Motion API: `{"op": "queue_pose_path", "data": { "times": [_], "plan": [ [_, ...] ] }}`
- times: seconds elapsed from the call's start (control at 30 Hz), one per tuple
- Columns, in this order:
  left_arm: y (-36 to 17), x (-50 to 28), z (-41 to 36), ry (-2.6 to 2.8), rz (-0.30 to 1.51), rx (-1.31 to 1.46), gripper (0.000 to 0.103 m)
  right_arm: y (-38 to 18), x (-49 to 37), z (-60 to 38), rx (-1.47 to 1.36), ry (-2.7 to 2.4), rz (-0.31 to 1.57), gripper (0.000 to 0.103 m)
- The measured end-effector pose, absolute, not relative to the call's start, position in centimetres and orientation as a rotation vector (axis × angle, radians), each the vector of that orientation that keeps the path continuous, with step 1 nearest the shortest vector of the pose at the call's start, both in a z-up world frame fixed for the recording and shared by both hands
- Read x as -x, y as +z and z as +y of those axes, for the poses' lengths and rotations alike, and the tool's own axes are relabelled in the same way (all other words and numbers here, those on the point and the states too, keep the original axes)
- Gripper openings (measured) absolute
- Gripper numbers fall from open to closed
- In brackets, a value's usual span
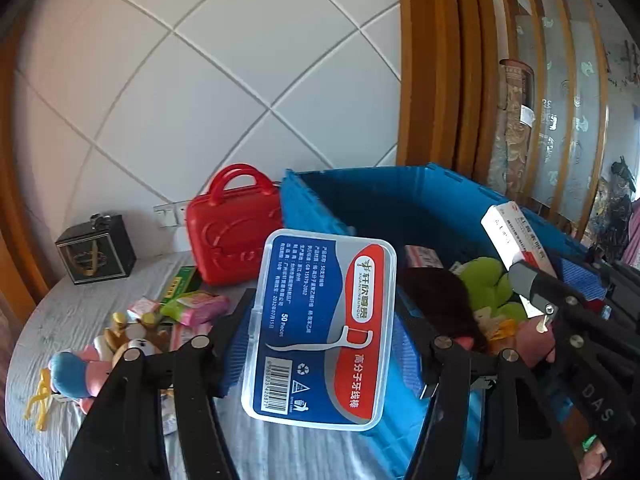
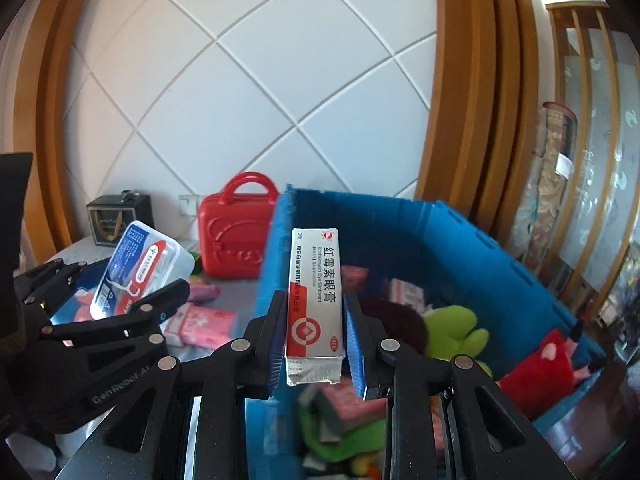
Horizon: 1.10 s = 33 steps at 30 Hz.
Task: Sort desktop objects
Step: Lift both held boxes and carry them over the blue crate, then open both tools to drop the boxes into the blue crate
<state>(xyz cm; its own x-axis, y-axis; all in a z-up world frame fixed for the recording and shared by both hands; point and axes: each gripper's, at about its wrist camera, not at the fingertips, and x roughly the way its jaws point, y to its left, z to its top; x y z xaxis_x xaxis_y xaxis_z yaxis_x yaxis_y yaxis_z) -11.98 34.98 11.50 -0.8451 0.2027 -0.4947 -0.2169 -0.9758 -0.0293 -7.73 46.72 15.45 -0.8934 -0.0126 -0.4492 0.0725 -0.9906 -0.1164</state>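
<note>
A white padded wall point(image 1: 208, 80) with diagonal seams is filling the background, framed by curved wooden trim point(image 2: 472, 100). To the right, a wooden screen point(image 1: 560, 80) with frosted, patterned glass panels is letting daylight through. A rolled patterned rug point(image 2: 548, 184) is leaning against it. A grey cloth point(image 1: 100, 300) is covering the table.

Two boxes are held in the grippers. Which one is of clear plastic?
The floss pick box in the left gripper: a flat transparent case. The right gripper holds a narrow cardboard ointment box.
</note>
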Motion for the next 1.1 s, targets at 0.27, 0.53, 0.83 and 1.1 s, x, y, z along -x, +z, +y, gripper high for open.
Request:
{"op": "queue_pose_path", "data": {
  "times": [0.27, 0.53, 0.83, 1.1],
  "plan": [
    [12.5, 11.9, 45.8, 2.929, 0.172, 0.842, 0.061, 13.2, 9.6, 61.0, -0.915, -2.988, 0.168, 0.027],
    [12.7, 10.8, 49.0, 2.809, 0.065, 0.947, 0.061, 12.3, 10.5, 65.0, -0.925, -2.939, 0.124, 0.027],
    [11.6, 10.4, 52.7, 2.818, 0.141, 0.936, 0.062, 11.6, 10.4, 66.4, -0.916, -2.939, 0.133, 0.027],
    [11.6, 10.2, 52.3, 2.852, 0.114, 0.920, 0.062, 11.7, 10.1, 66.9, -0.892, -2.959, 0.166, 0.029]
  ]
}}
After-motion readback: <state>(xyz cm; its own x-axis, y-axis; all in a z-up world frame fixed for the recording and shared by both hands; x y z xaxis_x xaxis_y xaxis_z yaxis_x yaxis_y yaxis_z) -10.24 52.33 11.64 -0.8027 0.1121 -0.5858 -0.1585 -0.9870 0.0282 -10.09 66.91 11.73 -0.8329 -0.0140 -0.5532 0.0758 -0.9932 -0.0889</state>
